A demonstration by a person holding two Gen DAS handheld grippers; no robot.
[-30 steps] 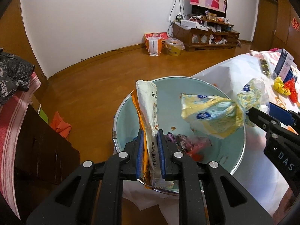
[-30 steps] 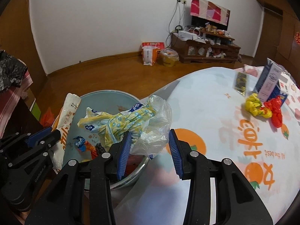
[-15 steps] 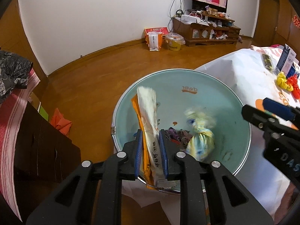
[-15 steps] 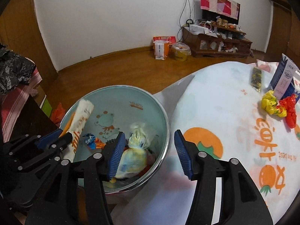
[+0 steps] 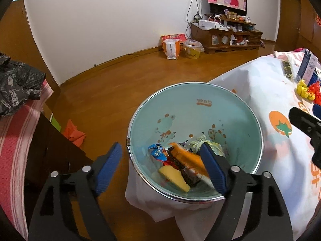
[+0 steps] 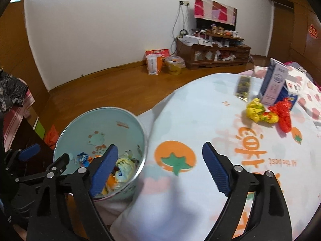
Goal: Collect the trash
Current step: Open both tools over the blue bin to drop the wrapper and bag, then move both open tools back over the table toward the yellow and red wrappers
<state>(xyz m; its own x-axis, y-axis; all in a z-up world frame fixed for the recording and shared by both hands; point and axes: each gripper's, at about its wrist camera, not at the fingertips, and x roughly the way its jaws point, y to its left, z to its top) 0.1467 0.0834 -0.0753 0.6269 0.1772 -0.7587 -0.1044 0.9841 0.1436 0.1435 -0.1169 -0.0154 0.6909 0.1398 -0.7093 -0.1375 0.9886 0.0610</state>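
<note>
Wooden floor (image 5: 112, 92) fills your left view's middle, with the bin (image 5: 200, 92) of wrappers (image 5: 180, 160) at lower center beside the tablecloth (image 6: 200, 120). Your left gripper (image 5: 160, 168) and right gripper (image 6: 158, 168) are both spread, empty; yellow trash (image 6: 260, 113) lies upper right.

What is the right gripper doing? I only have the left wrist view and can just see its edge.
Observer: The right gripper is open, with nothing between its jaws, above the tablecloth next to the bin.
Operator: My own jaws hide part of the bin. Is the pale bag inside it?
Observer: Yes, the yellow and blue bag lies inside, near the table-side wall.
Operator: And the red wrapper that my frame cuts off?
Observer: The red wrapper lies whole on the cloth, touching the yellow wrapper, in front of the carton.
</note>
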